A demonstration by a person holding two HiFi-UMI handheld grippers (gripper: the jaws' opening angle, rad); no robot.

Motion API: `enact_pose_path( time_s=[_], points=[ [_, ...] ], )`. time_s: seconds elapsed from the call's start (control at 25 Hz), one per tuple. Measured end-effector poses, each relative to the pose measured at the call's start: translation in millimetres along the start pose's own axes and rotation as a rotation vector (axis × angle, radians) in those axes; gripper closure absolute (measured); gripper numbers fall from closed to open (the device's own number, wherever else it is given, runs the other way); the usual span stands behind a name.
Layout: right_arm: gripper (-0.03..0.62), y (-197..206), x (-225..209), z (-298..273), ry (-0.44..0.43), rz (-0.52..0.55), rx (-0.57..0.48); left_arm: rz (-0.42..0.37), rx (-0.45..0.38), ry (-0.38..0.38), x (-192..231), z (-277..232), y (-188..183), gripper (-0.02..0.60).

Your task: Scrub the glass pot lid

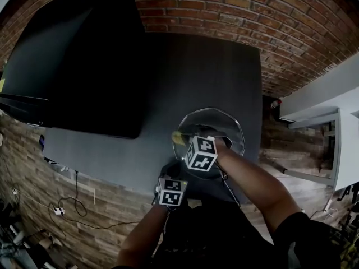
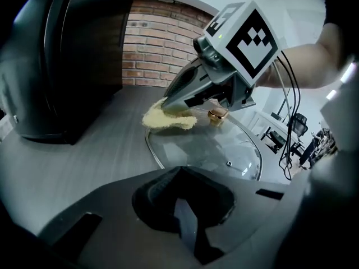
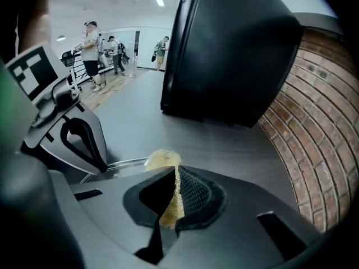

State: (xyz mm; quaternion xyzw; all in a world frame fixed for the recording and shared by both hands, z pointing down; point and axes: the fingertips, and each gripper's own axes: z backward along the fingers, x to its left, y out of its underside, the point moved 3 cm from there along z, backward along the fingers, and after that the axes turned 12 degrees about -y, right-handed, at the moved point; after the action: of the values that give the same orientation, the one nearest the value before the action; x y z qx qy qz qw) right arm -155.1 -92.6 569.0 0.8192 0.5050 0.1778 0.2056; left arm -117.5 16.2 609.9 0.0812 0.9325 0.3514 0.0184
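Glass pot lid (image 1: pixel 224 125) lies on the grey table (image 1: pixel 196 72) — left gripper (image 2: pixel 182 206) pinches its rim, right gripper (image 3: pixel 173 198) clamps a yellow sponge (image 2: pixel 168 118) against it.

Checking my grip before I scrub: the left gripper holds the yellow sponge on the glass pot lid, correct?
Not quite. The right gripper holds the yellow sponge on the glass pot lid. The right gripper view shows the sponge pinched between its jaws.

One glass pot lid (image 1: pixel 216 122) at the near right of one desk (image 1: pixel 202 72), bearing one gold knob (image 2: pixel 217 114). One yellow sponge (image 2: pixel 168 119). Two grippers, left gripper (image 3: pixel 101 164) and right gripper (image 2: pixel 167 102), two jaws each. One bulky black object (image 1: pixel 84 60), far left. One brick wall (image 1: pixel 252 10), far side.
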Motion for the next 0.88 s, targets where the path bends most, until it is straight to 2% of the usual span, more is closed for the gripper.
enact_pose_path(
  time_s=[0.12,0.32,0.64,0.88],
  points=[
    [0.569,0.3,1.5,-10.8,-0.033,0.037,0.043,0.012,0.013,-0.006,1.2,-1.1,4.6,0.549],
    [0.569,7.6,-6.3,-16.8,-0.048,0.024,0.079,0.033,0.011,-0.011,2.0,-0.1,1.4,0.549],
    [0.569,18.9,-16.7,-13.5,-0.048,-0.069,0.071,0.045,0.006,-0.023,2.3,0.8,-0.3,0.549],
    [0.569,35.8,-33.2,-6.6,-0.016,-0.146,0.077,0.047,0.011,-0.026,1.0,0.0,-0.5,0.549]
  ],
)
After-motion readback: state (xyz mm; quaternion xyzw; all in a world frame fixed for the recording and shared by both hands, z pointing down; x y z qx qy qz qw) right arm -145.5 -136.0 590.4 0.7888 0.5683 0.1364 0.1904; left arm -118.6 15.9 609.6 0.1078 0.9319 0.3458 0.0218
